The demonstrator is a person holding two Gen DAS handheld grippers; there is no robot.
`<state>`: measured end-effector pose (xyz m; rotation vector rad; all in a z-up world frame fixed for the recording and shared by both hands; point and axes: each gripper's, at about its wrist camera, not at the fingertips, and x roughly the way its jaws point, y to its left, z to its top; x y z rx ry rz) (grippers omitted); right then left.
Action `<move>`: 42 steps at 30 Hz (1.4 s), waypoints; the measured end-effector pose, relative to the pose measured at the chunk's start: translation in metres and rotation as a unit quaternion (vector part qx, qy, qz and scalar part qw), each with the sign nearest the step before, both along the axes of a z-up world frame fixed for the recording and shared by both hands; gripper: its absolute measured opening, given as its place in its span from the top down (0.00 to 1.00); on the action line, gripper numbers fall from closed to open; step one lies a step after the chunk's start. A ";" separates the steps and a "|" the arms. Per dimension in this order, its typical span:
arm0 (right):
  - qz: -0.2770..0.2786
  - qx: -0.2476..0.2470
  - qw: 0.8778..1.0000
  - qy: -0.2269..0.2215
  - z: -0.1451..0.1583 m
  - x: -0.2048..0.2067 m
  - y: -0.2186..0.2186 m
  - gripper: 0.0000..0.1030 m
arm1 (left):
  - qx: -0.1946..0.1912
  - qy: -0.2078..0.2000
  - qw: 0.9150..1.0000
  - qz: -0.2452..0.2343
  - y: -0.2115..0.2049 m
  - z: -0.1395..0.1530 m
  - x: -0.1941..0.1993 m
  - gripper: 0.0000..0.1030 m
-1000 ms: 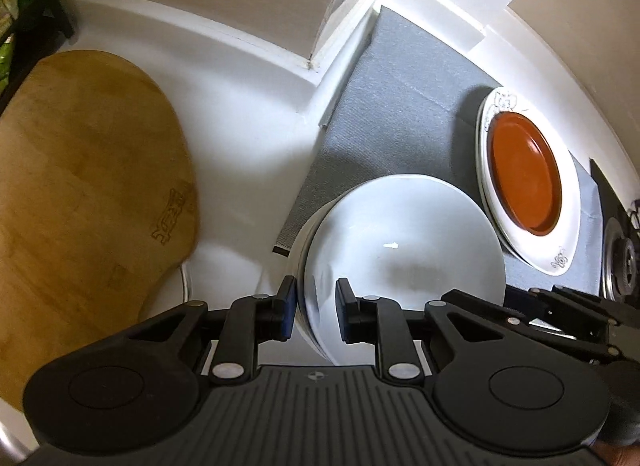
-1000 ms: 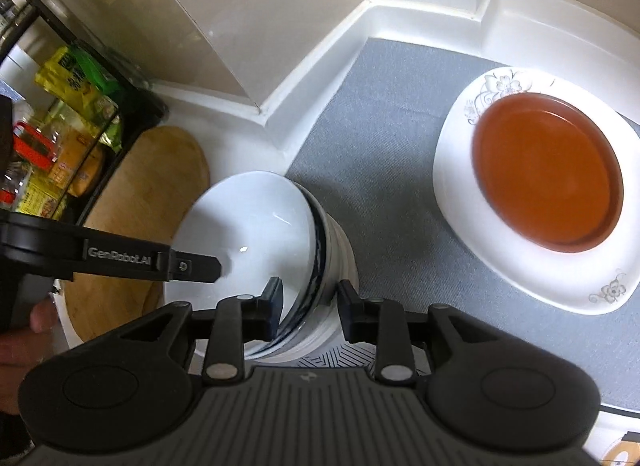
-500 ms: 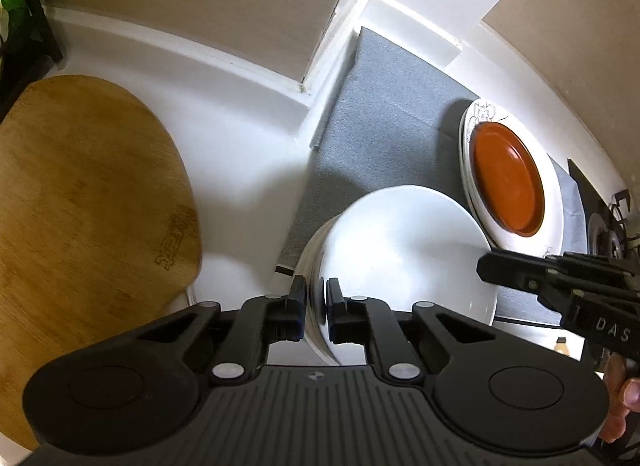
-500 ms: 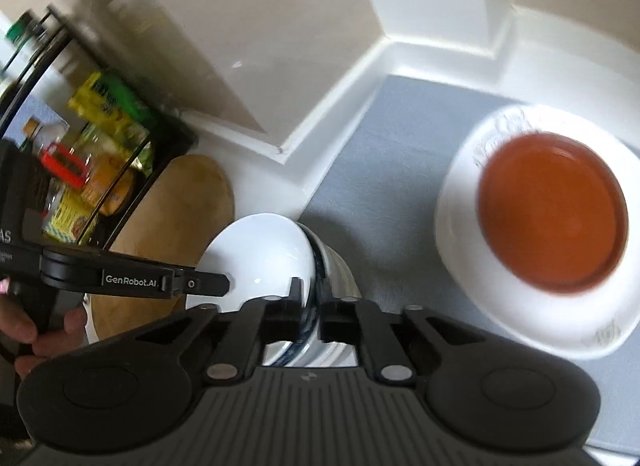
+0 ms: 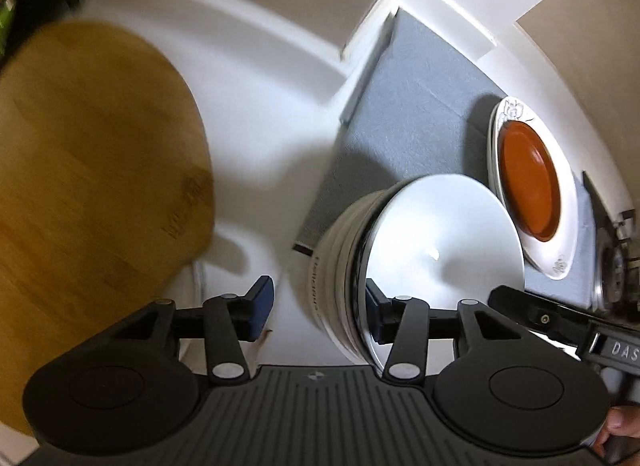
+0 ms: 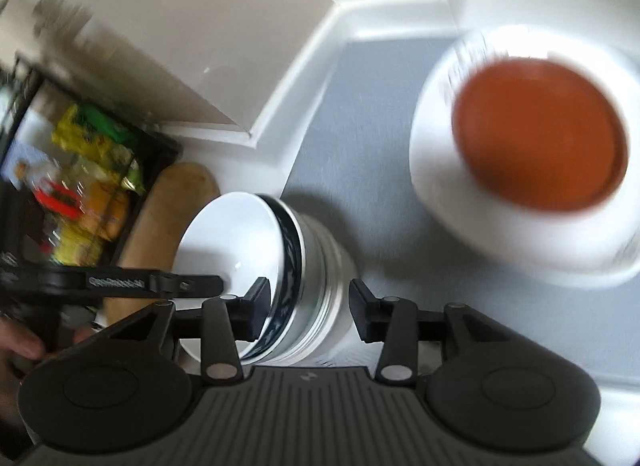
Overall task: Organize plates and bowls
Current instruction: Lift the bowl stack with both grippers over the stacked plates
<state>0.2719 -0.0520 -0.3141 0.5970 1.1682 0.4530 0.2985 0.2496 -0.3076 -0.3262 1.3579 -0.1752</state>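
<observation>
1. Stack of bowls point(image 5: 400, 258): stands at the near-left edge of the grey mat point(image 5: 404, 113), top bowl white inside, dark-rimmed bowl beneath, ribbed white bowls under that.
2. Lettering on the side of the stack: present, too blurred to read.
3. White plate point(image 5: 560, 201) with brown plate point(image 5: 528, 181) nested on it: lies on the right part of the mat, just beside the stack, not touching.
4. Right gripper point(image 6: 306, 306): jaws spread, straddling the right rim of the stack, pads off the bowls. Marked "DAS" on its body, seen from the left wrist.
5. Left gripper point(image 5: 316, 306): jaws spread across the left rim of the stack, right pad inside the top bowl, left pad clear of the wall. Label on its arm blurred.
6. Change since half a second ago: both pairs of jaws, then pinched on the rim, have just been opening; stack now released.
7. Wooden board point(image 5: 92, 185): engraved mark unreadable; lies left of the stack on the white counter point(image 5: 256, 113).
8. Open room: bare mat behind the stack up to the wall step; bare counter strip between board and mat.
</observation>
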 end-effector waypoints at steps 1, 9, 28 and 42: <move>-0.012 0.023 1.000 0.013 -0.007 0.000 -0.004 0.53 | -0.013 0.006 1.000 0.003 0.002 -0.005 0.001 0.45; -0.040 0.079 0.994 0.066 -0.050 0.005 -0.001 0.32 | -0.074 0.022 0.997 0.024 -0.001 -0.026 0.007 0.25; -0.033 0.042 0.998 0.040 -0.029 -0.001 0.006 0.58 | -0.035 0.019 0.999 0.024 -0.012 0.001 0.000 0.60; -0.064 0.043 0.996 0.039 -0.024 -0.008 -0.006 0.60 | -0.022 0.027 0.999 0.014 -0.024 0.009 0.002 0.59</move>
